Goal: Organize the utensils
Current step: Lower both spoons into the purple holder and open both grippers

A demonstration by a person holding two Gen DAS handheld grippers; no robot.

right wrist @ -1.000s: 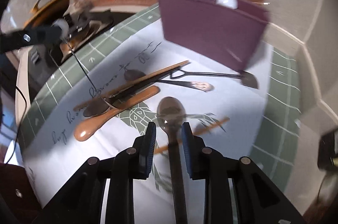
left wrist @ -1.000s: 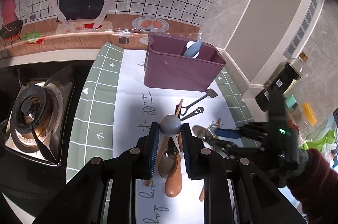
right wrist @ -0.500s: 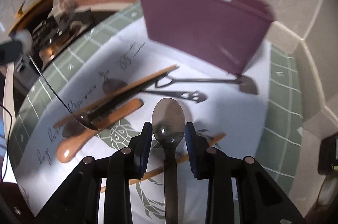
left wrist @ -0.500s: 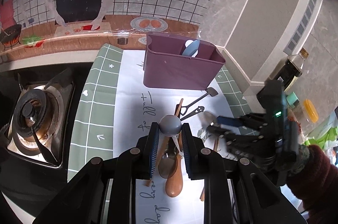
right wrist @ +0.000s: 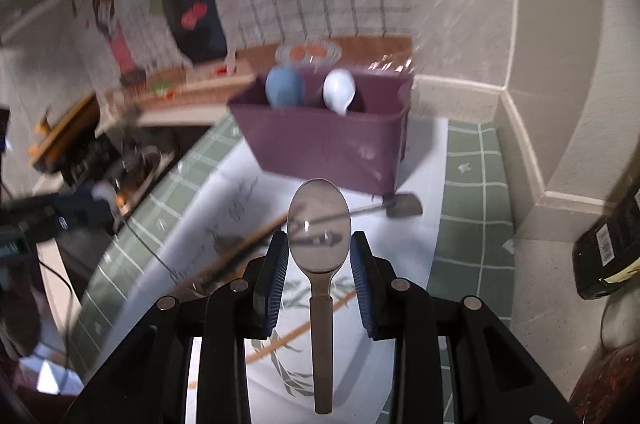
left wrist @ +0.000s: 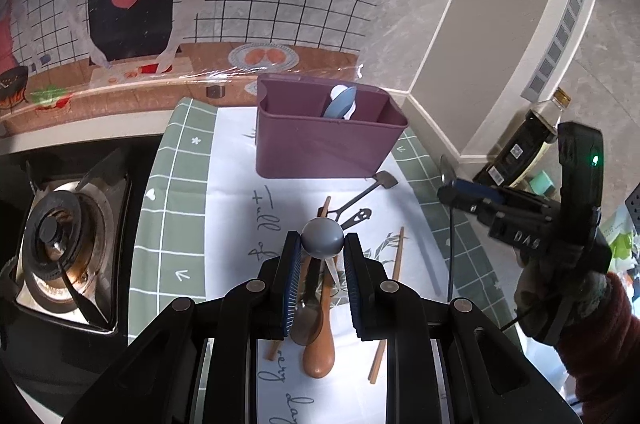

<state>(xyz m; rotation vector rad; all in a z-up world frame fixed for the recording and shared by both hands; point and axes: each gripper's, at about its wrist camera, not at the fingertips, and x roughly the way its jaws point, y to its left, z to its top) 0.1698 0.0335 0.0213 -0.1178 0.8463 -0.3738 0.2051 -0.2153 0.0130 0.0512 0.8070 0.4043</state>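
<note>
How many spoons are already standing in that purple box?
2: a blue spoon and a white spoon stand side by side, bowls up, in the purple box. More may be hidden lower inside.

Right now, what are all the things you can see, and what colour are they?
Caddy: one, purple, back of mat.
Spoons in caddy: two, blue and white.
Metal spoon: one, silver, in right tongs.
Grey spoon: one, in left tongs.
Wooden spoon: one, brown, on mat.
Chopsticks: brown, on mat.
Small spatula: one, dark metal, near caddy.
Mat: one, green and white.
Stove burner: one, left.
Bottle: one, dark, right.
Left tongs: black, blue pads.
Right tongs: same.
</note>
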